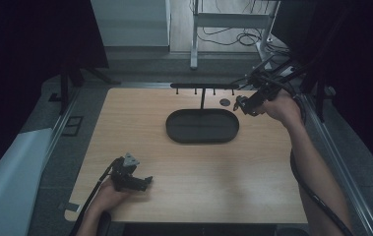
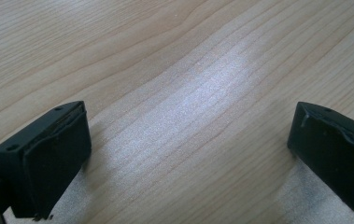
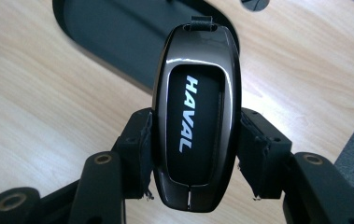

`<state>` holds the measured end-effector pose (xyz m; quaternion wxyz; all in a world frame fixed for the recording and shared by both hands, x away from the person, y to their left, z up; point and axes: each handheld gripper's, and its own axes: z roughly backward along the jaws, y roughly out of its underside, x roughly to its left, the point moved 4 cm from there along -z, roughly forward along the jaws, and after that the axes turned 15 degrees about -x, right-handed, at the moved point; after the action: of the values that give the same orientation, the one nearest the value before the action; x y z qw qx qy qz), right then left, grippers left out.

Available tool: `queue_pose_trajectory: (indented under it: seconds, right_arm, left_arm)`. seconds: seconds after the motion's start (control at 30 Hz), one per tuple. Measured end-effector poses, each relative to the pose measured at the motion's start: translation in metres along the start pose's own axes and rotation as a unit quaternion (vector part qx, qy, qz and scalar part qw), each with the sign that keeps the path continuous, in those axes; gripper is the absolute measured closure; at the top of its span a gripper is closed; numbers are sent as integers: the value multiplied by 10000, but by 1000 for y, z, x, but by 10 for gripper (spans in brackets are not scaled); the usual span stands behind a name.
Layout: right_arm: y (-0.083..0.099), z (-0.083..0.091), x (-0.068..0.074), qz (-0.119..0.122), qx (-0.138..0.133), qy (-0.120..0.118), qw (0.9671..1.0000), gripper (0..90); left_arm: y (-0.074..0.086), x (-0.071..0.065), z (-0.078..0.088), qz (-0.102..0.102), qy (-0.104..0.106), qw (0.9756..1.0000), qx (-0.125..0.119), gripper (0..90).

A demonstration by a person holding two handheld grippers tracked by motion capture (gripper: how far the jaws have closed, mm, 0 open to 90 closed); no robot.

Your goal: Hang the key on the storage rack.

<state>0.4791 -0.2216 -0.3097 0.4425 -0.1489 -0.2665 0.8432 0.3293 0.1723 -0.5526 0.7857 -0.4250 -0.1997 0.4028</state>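
While my right gripper (image 3: 194,154) pinches the car key fob (image 3: 195,116) by its two long edges, I judge it light, rigid and glossy, so slippery under the pads (a grip at mid-body, as now, seems safest). It hangs above the table (image 1: 184,167), near the dark oval tray (image 1: 202,126) and the hook rack (image 1: 204,86). Its long axis runs away from the gripper, with the strap-loop end pointing toward the tray. My left gripper (image 2: 188,154) rests low over bare wood, jaws spread and empty.
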Motion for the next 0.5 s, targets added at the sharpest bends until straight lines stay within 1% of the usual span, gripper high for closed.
queue_pose_trajectory:
  seconds: [0.07,0.17,0.2,0.27,0.37,0.5]
  right_arm:
    - [-7,0,-1,-25,-48,45,10000,499]
    - [-11,-1,-2,-23,-59,40,10000,499]
    - [-15,-4,-3,-59,-77,60,9999,499]
    - [-16,-5,-3,-76,-77,52,9999,499]
    - [-22,-12,-6,-141,-109,94,9998,499]
    - [-26,-14,-8,-180,-122,131,9997,499]
  left_arm:
    - [0,0,0,10,-5,10000,-3,0]
    - [0,0,0,12,-3,10000,-1,0]
    - [0,0,0,15,-6,10000,-13,0]
    - [0,0,0,15,-6,10000,-13,0]
    - [0,0,0,13,-8,10000,-13,0]
    - [0,0,0,11,-10,10000,-13,0]
